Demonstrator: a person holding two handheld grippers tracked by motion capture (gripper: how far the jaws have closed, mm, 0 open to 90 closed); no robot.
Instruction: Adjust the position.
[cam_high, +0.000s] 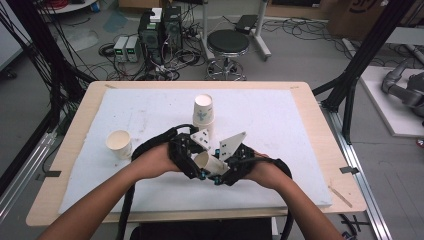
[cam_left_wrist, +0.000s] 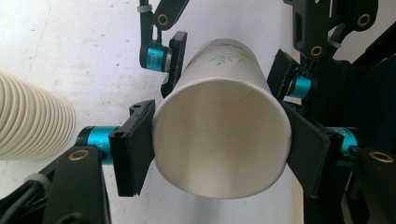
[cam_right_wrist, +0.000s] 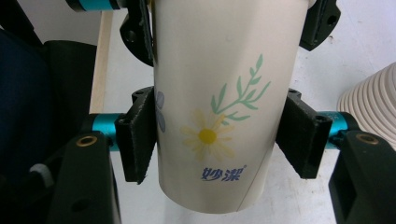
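A white paper cup with a daisy print (cam_high: 209, 162) is held tipped on its side, a little above the white mat, between both grippers. My left gripper (cam_high: 189, 156) is shut on it near the rim; in the left gripper view the cup's open mouth (cam_left_wrist: 219, 154) faces the camera with a black pad (cam_left_wrist: 133, 147) pressed on each side. My right gripper (cam_high: 234, 165) is shut on the cup's lower body (cam_right_wrist: 210, 70), just above the base. The other gripper's pads (cam_right_wrist: 140, 28) grip farther along the same cup.
A stack of paper cups (cam_high: 204, 111) stands on the white mat (cam_high: 280, 115) just behind the grippers, and it edges into both gripper views (cam_left_wrist: 32, 116) (cam_right_wrist: 369, 100). A single upright cup (cam_high: 119, 143) stands at the left. A stool (cam_high: 227, 45) and electronics sit beyond the table.
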